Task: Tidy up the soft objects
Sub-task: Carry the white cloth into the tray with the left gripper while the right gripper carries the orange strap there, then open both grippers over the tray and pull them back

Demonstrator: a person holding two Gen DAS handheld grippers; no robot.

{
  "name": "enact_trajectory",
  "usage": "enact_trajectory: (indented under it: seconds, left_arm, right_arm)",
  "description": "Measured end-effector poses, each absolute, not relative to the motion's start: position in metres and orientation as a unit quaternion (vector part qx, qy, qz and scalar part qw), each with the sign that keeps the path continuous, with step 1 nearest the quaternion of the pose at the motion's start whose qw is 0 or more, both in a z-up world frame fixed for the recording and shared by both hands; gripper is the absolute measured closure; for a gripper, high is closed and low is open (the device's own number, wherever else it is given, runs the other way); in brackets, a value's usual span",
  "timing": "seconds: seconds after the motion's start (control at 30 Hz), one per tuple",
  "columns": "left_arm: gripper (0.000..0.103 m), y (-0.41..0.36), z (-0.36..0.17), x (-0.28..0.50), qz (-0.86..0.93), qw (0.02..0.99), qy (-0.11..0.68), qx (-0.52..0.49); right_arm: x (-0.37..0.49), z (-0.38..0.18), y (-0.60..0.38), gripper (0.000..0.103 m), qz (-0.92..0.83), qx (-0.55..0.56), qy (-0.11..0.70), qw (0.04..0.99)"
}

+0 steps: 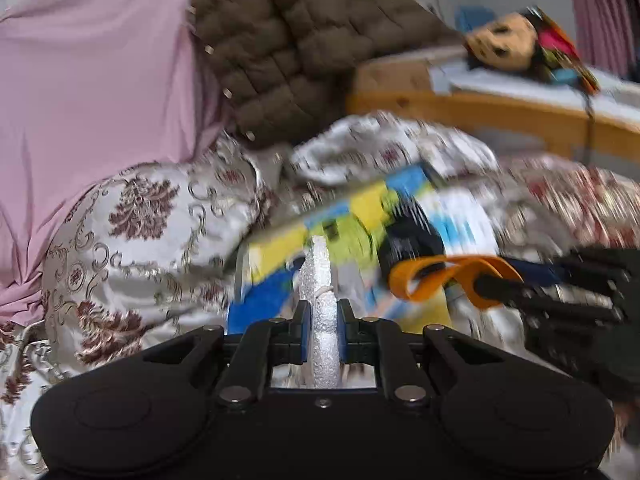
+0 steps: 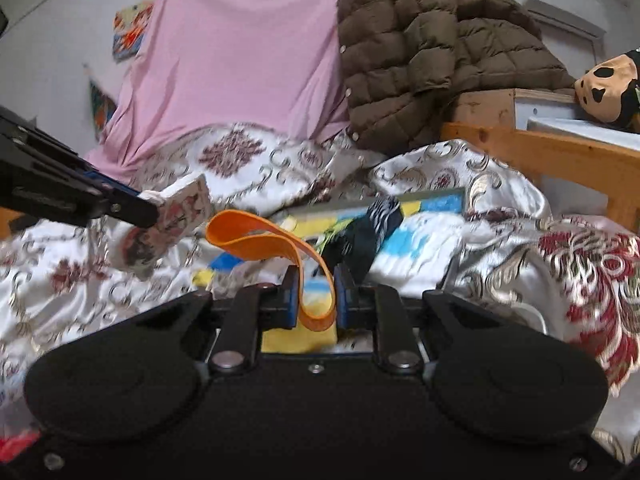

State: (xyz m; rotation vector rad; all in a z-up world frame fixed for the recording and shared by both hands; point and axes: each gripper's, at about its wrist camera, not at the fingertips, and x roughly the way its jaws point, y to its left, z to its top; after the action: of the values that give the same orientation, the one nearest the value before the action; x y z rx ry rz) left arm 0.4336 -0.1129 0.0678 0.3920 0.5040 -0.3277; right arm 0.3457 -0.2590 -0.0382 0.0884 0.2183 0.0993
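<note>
- The left gripper [image 1: 323, 320] is matt black plastic with bare metal pivot pins; its fingers [image 1: 301, 330] carry blue pads.
- The white slab [image 1: 320, 280] it pinches looks rough and grainy, like foam.
- The orange strap [image 2: 272, 246] at 12 o'clock of the right gripper [image 2: 316, 296] is smooth and matt.
- The bedspread [image 2: 440, 168] is glossy patterned satin.
- At 1 o'clock, the brown jacket [image 2: 432, 48] is quilted matt cloth.
- The pink sheet [image 2: 240, 52] is smooth cloth.
- The bed frame [image 2: 560, 160] is varnished wood.

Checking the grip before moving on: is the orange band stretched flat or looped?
Looped. The orange band curls up from the right gripper, whose fingers pinch its lower fold.
</note>
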Motion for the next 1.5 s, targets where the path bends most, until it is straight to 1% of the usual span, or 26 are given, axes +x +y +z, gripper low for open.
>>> enact_trajectory:
  seconds: [0.07, 0.17, 0.37, 0.57, 0.73, 0.8, 0.87, 0.9, 0.97, 1.03, 1.1, 1.17, 1.3, 1.4, 1.47, 1.5]
  left_arm:
    - [0.089, -0.121, 0.064, 0.452, -0.153, 0.947, 0.235, 0.158]
    - [0.089, -0.133, 0.054, 0.482, -0.147, 0.954, 0.238, 0.111]
    - [0.089, -0.155, 0.025, 0.528, -0.147, 0.955, 0.251, 0.055]
    - [0.089, -0.158, -0.01, 0.557, -0.123, 0.948, 0.292, 0.036]
    - [0.089, -0.15, -0.024, 0.565, -0.105, 0.944, 0.311, 0.018]
    - [0.088, -0.146, -0.023, 0.565, -0.1, 0.944, 0.314, 0.004]
    - [0.078, -0.143, -0.019, 0.563, -0.09, 0.946, 0.311, -0.012]
    - [0.075, -0.141, -0.016, 0.562, -0.087, 0.947, 0.31, -0.017]
    - [0.07, -0.14, -0.009, 0.559, -0.082, 0.948, 0.308, -0.018]
    - [0.063, -0.14, -0.002, 0.556, -0.077, 0.948, 0.308, -0.014]
    - [0.06, -0.141, 0.004, 0.552, -0.068, 0.949, 0.309, -0.003]
    - [0.055, -0.141, 0.007, 0.548, -0.061, 0.95, 0.308, 0.005]
    - [0.054, -0.14, 0.009, 0.541, -0.051, 0.95, 0.308, 0.005]
    - [0.053, -0.14, 0.012, 0.532, -0.044, 0.953, 0.301, -0.007]
    - [0.045, -0.14, 0.017, 0.523, -0.041, 0.957, 0.287, -0.013]
    - [0.043, -0.139, 0.021, 0.519, -0.04, 0.959, 0.28, -0.014]
  right_arm:
    - [0.357, -0.035, -0.272, 0.092, 0.041, 0.072, 0.099, 0.992]
    - [0.375, -0.036, -0.292, 0.092, 0.034, 0.106, 0.089, 0.99]
    - [0.415, -0.06, -0.311, 0.092, 0.023, 0.145, 0.098, 0.984]
    - [0.442, -0.078, -0.311, 0.092, 0.033, 0.164, 0.121, 0.978]
    - [0.454, -0.089, -0.306, 0.09, 0.031, 0.161, 0.139, 0.977]
    - [0.454, -0.087, -0.304, 0.087, 0.031, 0.156, 0.136, 0.978]
    - [0.455, -0.085, -0.302, 0.08, 0.032, 0.154, 0.129, 0.979]
    - [0.453, -0.083, -0.301, 0.079, 0.03, 0.151, 0.126, 0.98]
    - [0.444, -0.079, -0.3, 0.069, 0.029, 0.148, 0.123, 0.981]
    - [0.442, -0.077, -0.301, 0.063, 0.028, 0.151, 0.122, 0.981]
    - [0.443, -0.076, -0.306, 0.062, 0.025, 0.154, 0.122, 0.98]
    - [0.444, -0.075, -0.308, 0.059, 0.024, 0.158, 0.121, 0.98]
    - [0.441, -0.075, -0.312, 0.056, 0.024, 0.163, 0.121, 0.979]
    - [0.435, -0.073, -0.316, 0.052, 0.021, 0.167, 0.121, 0.978]
    - [0.427, -0.069, -0.318, 0.042, 0.018, 0.163, 0.118, 0.979]
    - [0.422, -0.067, -0.318, 0.039, 0.017, 0.161, 0.115, 0.98]
